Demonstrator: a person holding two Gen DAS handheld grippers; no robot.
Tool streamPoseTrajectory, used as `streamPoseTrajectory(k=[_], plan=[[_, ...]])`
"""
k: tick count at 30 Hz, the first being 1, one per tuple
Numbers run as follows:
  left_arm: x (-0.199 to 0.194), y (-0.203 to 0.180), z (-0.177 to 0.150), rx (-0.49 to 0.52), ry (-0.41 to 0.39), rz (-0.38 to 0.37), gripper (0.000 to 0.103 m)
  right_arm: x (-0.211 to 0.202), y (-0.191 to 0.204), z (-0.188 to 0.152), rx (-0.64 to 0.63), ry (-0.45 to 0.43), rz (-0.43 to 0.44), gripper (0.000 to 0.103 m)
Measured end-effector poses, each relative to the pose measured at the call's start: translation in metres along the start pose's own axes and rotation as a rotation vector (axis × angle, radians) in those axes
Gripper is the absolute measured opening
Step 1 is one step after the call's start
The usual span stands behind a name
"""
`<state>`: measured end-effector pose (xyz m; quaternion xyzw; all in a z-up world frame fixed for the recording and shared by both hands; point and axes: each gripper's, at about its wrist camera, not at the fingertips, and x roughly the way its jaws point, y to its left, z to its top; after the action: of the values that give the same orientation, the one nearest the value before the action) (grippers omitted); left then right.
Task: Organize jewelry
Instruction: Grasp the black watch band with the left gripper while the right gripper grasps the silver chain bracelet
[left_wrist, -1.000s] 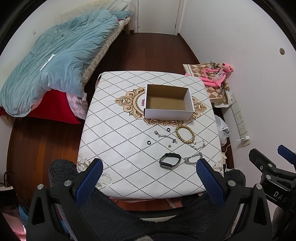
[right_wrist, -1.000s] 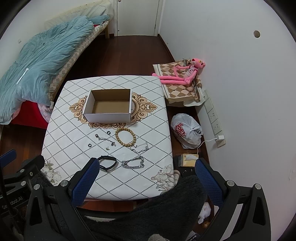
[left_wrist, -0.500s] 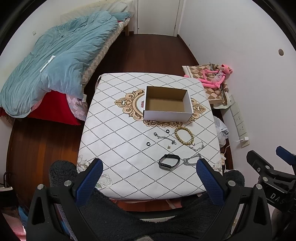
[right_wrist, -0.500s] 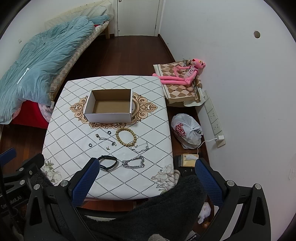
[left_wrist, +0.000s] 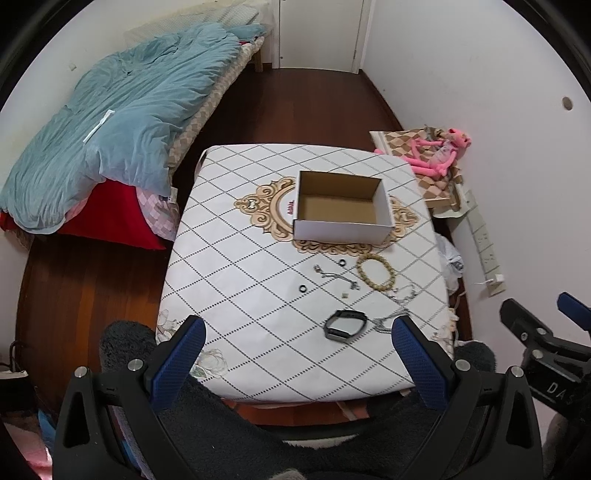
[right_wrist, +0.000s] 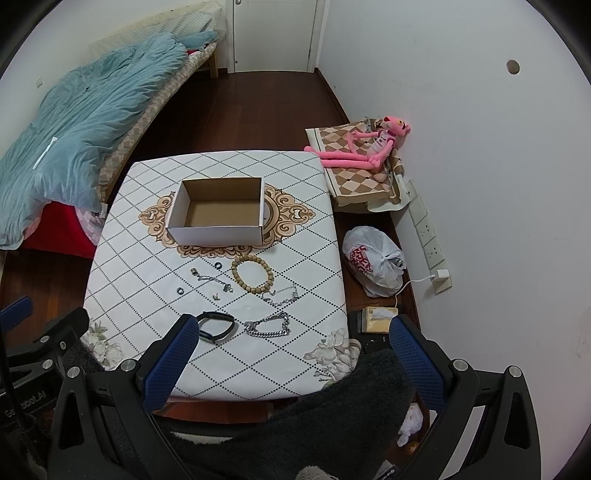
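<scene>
- Left gripper (left_wrist: 295, 354) was held wide open above the near edge of the table (left_wrist: 236, 280), gripping nothing.
- From its view, the box (left_wrist: 341, 206) sat open and upright at the table's far middle; the bead bracelet (left_wrist: 376, 271), two black rings (left_wrist: 303, 288), a thin chain (left_wrist: 336, 275) and the black band (left_wrist: 345, 324) lay loose on the cloth nearer the camera, apart from the box.
- Right gripper (right_wrist: 293, 354) was likewise spread wide and empty, over the table's near right corner.
- From its view, the silver chain (right_wrist: 267, 326) lay just beside the band (right_wrist: 216, 326); beads (right_wrist: 253, 273) lay near the box (right_wrist: 218, 212).
- A pink toy (right_wrist: 364, 147) lay by the wall.
</scene>
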<state>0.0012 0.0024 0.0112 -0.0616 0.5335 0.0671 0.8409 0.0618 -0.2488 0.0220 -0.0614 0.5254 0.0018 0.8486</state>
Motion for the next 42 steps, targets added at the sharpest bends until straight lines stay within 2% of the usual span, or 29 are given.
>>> streamPoseTrajectory(k=[8, 14, 20, 25, 28, 30, 32, 33, 34, 36, 38, 42], plan=[[0.059, 0.004, 0.0, 0.003, 0.036, 0.073, 0.103, 0.065, -0.005, -0.001, 0.037, 0.075, -0.04, 0.103], [0.124, -0.006, -0.01, 0.083, 0.144, 0.114, 0.103, 0.138, -0.015, -0.016, 0.078, 0.187, -0.036, 0.103], [0.184, -0.02, -0.029, 0.142, 0.275, 0.111, 0.103, 0.202, -0.034, -0.041, 0.14, 0.297, -0.021, 0.1], [0.215, -0.025, -0.031, 0.11, 0.317, 0.068, 0.102, 0.236, -0.045, -0.057, 0.19, 0.35, 0.036, 0.09], [0.232, -0.031, -0.028, 0.104, 0.342, 0.027, 0.1, 0.247, -0.045, -0.061, 0.205, 0.36, 0.049, 0.09], [0.245, -0.038, -0.028, 0.137, 0.364, 0.023, 0.092, 0.252, -0.045, -0.062, 0.213, 0.358, 0.062, 0.09], [0.256, -0.043, -0.03, 0.165, 0.389, 0.018, 0.07, 0.255, -0.043, -0.062, 0.212, 0.354, 0.068, 0.089], [0.261, -0.046, -0.032, 0.178, 0.404, 0.011, 0.065, 0.256, -0.043, -0.061, 0.211, 0.354, 0.07, 0.089], [0.265, -0.048, -0.033, 0.193, 0.409, -0.002, 0.051, 0.258, -0.042, -0.06, 0.212, 0.356, 0.074, 0.088], [0.263, -0.052, -0.034, 0.207, 0.375, -0.027, 0.034, 0.261, -0.042, -0.06, 0.215, 0.36, 0.085, 0.086], [0.261, -0.057, -0.037, 0.243, 0.346, -0.034, 0.01, 0.266, -0.04, -0.06, 0.214, 0.362, 0.092, 0.082], [0.26, -0.061, -0.043, 0.26, 0.321, -0.026, 0.005, 0.279, -0.035, -0.062, 0.198, 0.372, 0.108, 0.072]])
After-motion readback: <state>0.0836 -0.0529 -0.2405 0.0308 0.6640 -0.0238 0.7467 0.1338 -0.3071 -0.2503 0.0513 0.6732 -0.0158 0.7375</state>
